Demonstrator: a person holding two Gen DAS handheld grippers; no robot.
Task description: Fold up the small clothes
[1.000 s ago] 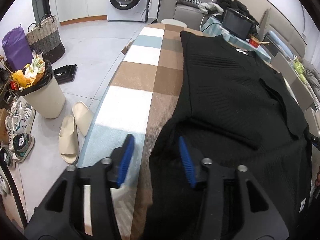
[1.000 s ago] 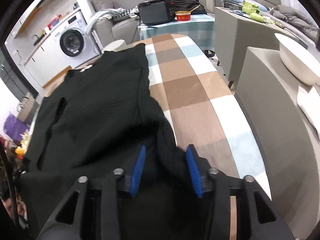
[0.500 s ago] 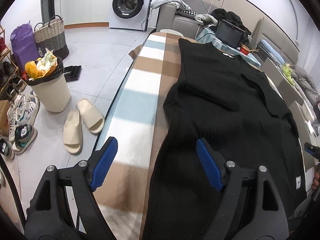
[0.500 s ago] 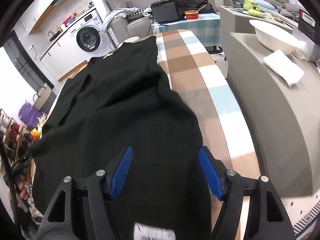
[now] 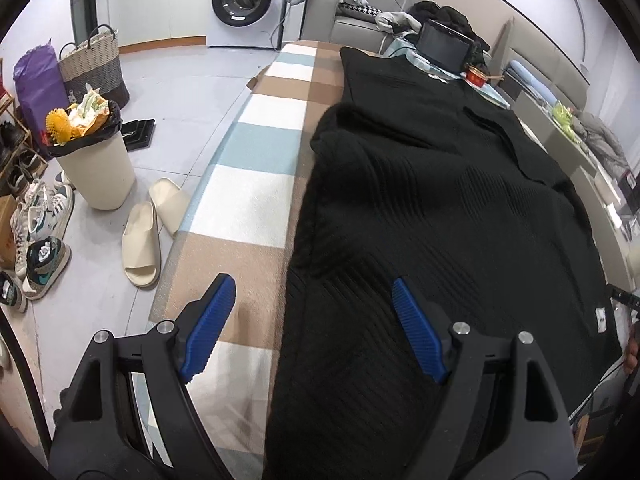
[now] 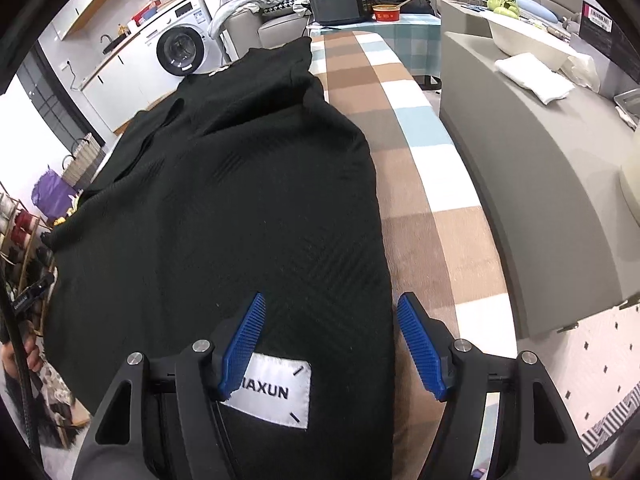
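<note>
A black knitted garment [image 5: 440, 208] [image 6: 224, 208] lies spread along a table covered with a brown, white and blue checked cloth [image 5: 256, 200] [image 6: 424, 208]. A fold of fabric lies doubled over its upper part. My left gripper [image 5: 312, 320] stands open above the garment's left edge near the front, blue pads wide apart, nothing gripped. My right gripper [image 6: 332, 340] stands open over the garment's right edge, close above a white label [image 6: 276, 394] sewn on the fabric. Neither pair of pads presses on the cloth.
Left of the table the floor holds a full waste bin [image 5: 96, 160], beige slippers [image 5: 142, 244] and sneakers [image 5: 42, 264]. A washing machine [image 5: 244, 0] stands at the back. A grey counter [image 6: 552, 184] with a white cloth [image 6: 534, 76] runs along the right.
Both grippers let go of the black fabric, opened wide and drew back toward the near end of the table. The folded-over part now lies flat on the garment.
</note>
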